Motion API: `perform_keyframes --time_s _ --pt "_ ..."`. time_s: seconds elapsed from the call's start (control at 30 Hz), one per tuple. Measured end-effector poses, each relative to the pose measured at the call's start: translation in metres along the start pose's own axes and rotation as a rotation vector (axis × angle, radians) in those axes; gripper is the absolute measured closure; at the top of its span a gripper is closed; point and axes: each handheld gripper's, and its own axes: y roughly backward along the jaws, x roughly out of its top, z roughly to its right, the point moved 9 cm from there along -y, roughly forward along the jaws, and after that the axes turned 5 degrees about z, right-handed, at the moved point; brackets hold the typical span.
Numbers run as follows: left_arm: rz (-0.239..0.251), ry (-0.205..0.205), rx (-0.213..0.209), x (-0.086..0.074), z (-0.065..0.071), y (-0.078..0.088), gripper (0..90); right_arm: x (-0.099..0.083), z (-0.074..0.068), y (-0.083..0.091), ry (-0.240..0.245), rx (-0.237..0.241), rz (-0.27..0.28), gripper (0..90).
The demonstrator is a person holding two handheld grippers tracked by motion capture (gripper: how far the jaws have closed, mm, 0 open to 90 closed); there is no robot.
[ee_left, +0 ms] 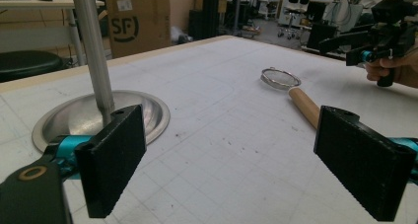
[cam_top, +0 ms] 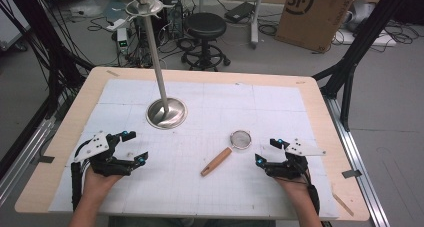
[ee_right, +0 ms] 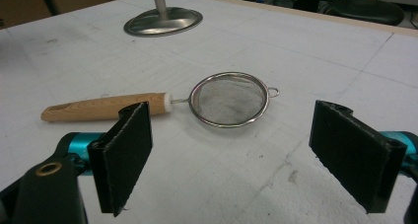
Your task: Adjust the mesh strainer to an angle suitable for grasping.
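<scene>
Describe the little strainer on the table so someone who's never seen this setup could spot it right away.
Start at the tall silver metal stand with the round dished base on the white gridded mat. Nearer the person and to the right lies the small round metal mesh strainer, between the two grippers. It alone has a light wooden handle, angled toward the person's left.

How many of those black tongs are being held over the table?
2. The left tongs are near the table's left front, the right tongs near its right front beside the strainer; both open.
</scene>
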Motion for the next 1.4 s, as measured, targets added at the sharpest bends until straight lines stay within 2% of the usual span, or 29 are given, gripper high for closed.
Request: perform_keyframes --time_s 0.27,0.4,0.57,0.67,0.93,1.13,1.4 --pt "0.003 0.004 0.001 0.0 0.0 -0.002 13.0 -0.003 0.0 -0.002 -0.008 -0.002 -0.02 15.6" --pt "-0.001 -0.01 -0.008 0.0 0.003 -0.003 13.1 -0.002 -0.003 -0.002 0.021 0.008 -0.019 15.8" --pt "0.009 -0.023 -0.011 0.002 0.005 -0.005 13.1 0.0 -0.006 -0.002 0.019 0.021 -0.013 18.0" --pt "0.012 -0.025 -0.009 0.003 0.005 -0.005 13.1 -0.002 -0.008 -0.003 0.008 0.03 -0.03 23.3" --pt "0.022 -0.03 -0.002 0.004 0.005 -0.005 13.3 -0.003 -0.017 -0.004 0.027 0.08 -0.05 42.8" --pt "0.028 -0.032 -0.004 0.006 0.006 -0.005 13.3 -0.006 -0.03 -0.008 0.081 0.132 -0.1 54.6" --pt "0.035 -0.032 0.001 0.008 0.005 -0.003 13.3 -0.007 -0.051 -0.02 0.118 0.192 -0.137 68.0"
